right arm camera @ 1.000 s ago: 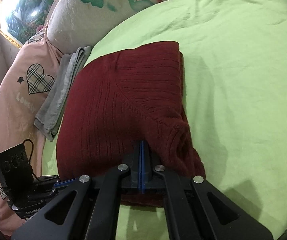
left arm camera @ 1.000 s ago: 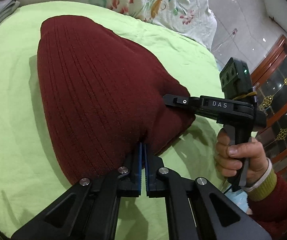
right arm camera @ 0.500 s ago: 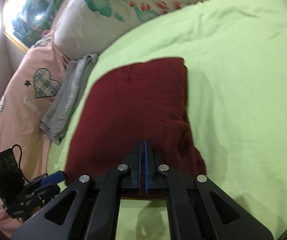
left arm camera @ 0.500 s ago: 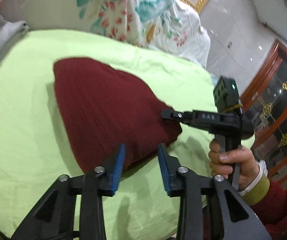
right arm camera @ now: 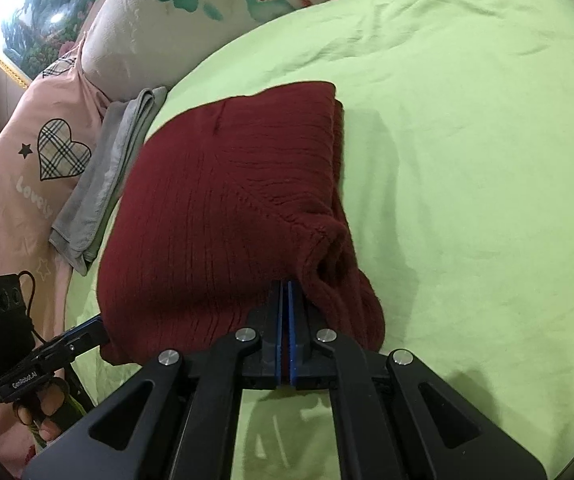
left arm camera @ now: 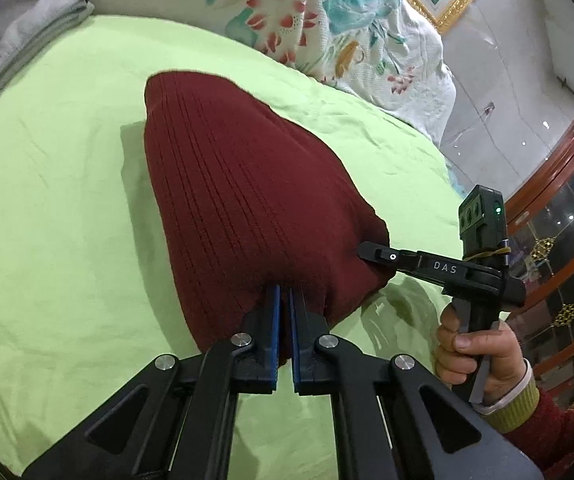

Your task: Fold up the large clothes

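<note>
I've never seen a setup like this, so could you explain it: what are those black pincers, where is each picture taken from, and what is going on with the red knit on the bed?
No robot here: a person holds a hand tool with two pincer fingers in each hand, and a small wide-angle camera sits on each tool, looking along its fingers. One picture comes from the left gripper, the other from the right gripper. Each also shows the other tool from the side. On the green bedsheet lies a folded dark red sweater. Both grippers are shut on its near edge. A folded grey cloth lies beside it, and floral bedding behind.
</note>
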